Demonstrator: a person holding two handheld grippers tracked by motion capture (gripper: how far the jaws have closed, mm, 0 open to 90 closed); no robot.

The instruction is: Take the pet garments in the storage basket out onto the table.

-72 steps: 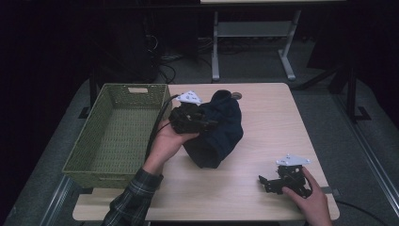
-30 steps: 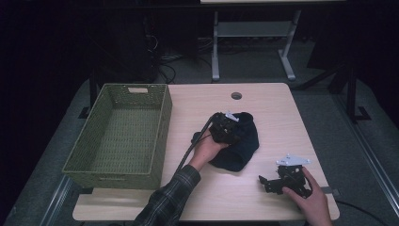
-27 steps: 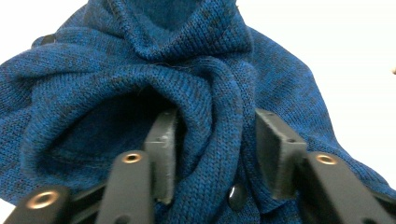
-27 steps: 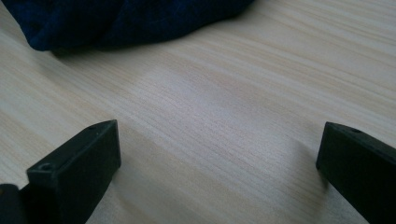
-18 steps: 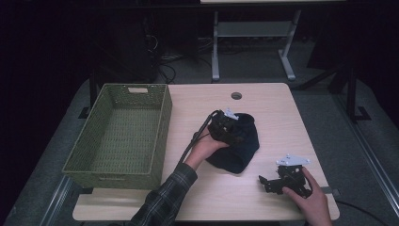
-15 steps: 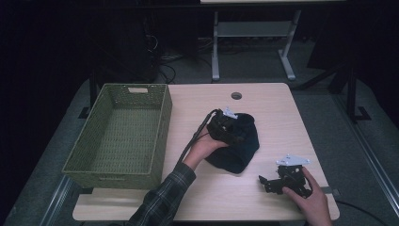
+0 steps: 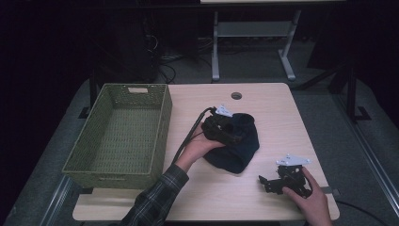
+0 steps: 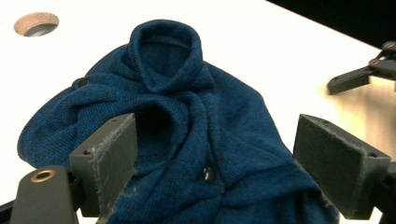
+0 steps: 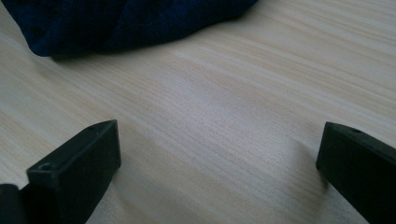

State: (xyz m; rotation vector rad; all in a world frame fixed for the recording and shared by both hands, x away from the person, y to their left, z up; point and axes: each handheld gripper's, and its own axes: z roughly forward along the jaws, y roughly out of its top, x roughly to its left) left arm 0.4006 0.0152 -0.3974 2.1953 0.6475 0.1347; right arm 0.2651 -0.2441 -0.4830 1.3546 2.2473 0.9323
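We see the bench [image 7: 277, 106], light wood, with a round hole [image 7: 236, 95] near its far edge. Landmark is the green woven basket [image 7: 120, 134] on the bench's left side; nothing in it that we can see.

Just right of the basket, mid-bench, lies a crumpled dark blue knit garment [image 7: 237, 143]. In the left gripper view we make out a folded collar and one small dark button [image 8: 208, 173] on it.

Left tool [image 7: 228, 134] sits on the garment's basket-side edge, held by the left hand [image 7: 200, 146], plaid sleeve [image 7: 157, 200] behind it. From its own camera, its jaws are spread wide, straddling the knit, pads not pinching anything.

Right tool [image 7: 273, 183] is far right of the basket, near the bench's front edge, well apart from the garment, held by the right hand [image 7: 310, 200]. Its jaws are also wide apart, over bare wood, gripping nothing. Garment's edge shows just beyond it in the right gripper view.
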